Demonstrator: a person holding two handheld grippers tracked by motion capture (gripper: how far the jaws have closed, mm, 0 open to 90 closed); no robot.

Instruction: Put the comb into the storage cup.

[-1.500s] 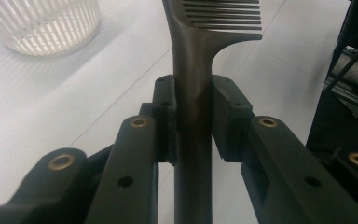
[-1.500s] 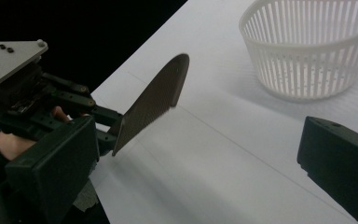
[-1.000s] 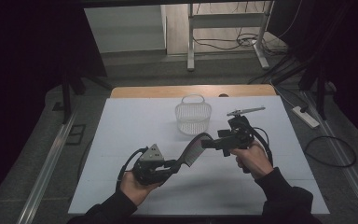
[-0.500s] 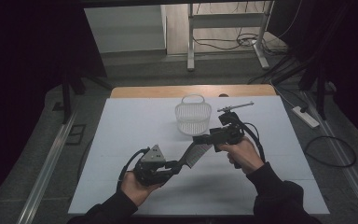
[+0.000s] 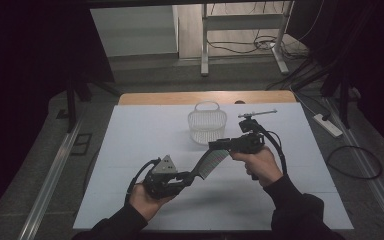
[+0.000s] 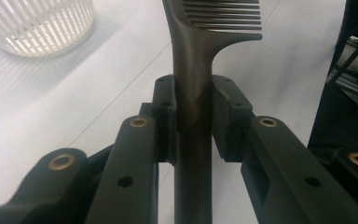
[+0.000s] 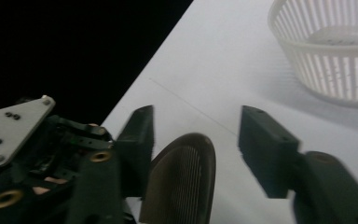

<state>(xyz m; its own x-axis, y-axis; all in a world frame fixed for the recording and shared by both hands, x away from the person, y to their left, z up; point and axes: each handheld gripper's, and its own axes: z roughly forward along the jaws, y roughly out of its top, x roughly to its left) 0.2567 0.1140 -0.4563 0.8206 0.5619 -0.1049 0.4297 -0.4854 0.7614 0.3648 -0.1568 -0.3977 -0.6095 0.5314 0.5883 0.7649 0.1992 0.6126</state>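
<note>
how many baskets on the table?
1. The white basket stands at the far middle of the table, beyond the comb; none seems hidden.

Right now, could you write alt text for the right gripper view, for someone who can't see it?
The toothed end of a dark comb sits between two black jaws that have just been closing and do not yet press on it. Behind, a white slatted basket stands on the white table; the other gripper's grey plate shows at left.
</note>
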